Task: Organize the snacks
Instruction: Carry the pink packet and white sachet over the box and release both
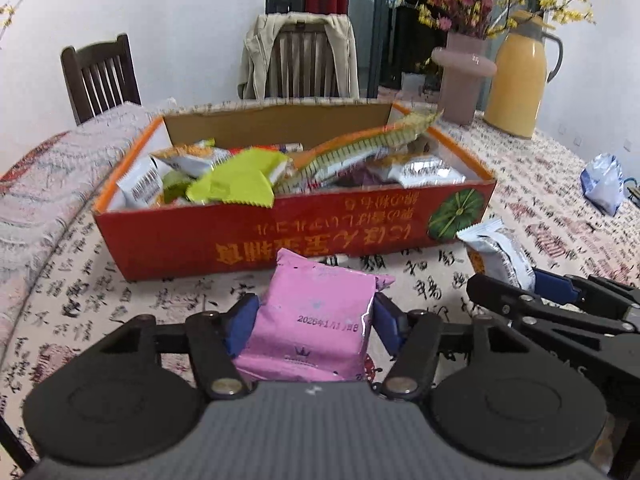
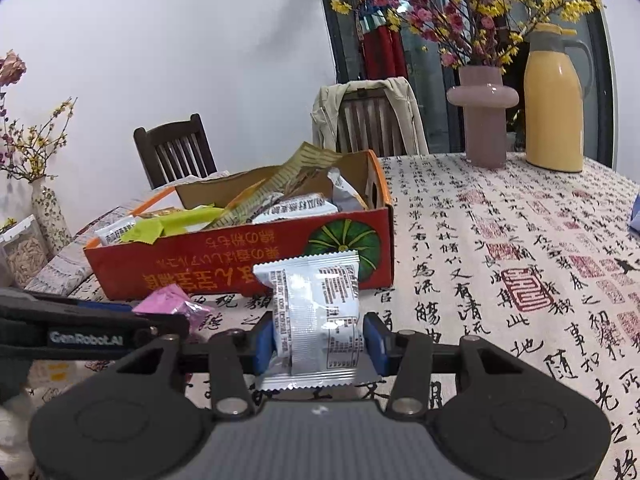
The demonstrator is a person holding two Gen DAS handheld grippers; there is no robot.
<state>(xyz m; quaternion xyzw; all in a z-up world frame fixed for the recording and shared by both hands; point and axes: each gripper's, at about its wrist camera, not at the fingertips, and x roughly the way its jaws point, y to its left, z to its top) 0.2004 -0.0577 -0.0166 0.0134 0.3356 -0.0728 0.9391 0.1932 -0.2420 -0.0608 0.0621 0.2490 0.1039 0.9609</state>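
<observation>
A pink snack packet (image 1: 320, 292) sits between the blue pads of my left gripper (image 1: 315, 320), which is shut on it just above the tablecloth, in front of the red cardboard box (image 1: 280, 236). The box holds several snack packets, a lime-green one (image 1: 236, 184) on top. My right gripper (image 2: 319, 336) is shut on a white-and-silver snack packet (image 2: 316, 304), held upright before the box's near right corner (image 2: 372, 248). In the right wrist view, the pink packet (image 2: 172, 300) and a left finger (image 2: 100, 320) show at the left. The left wrist view shows the white packet (image 1: 500, 252) at the right.
A pink vase (image 1: 464, 76) of flowers and a yellow thermos jug (image 1: 520, 76) stand at the table's far right. A blue-and-white bag (image 1: 604, 184) lies at the right edge. Two chairs (image 1: 100, 76), one draped with a jacket (image 1: 300, 60), stand behind the table. A patterned vase (image 2: 48, 216) stands far left.
</observation>
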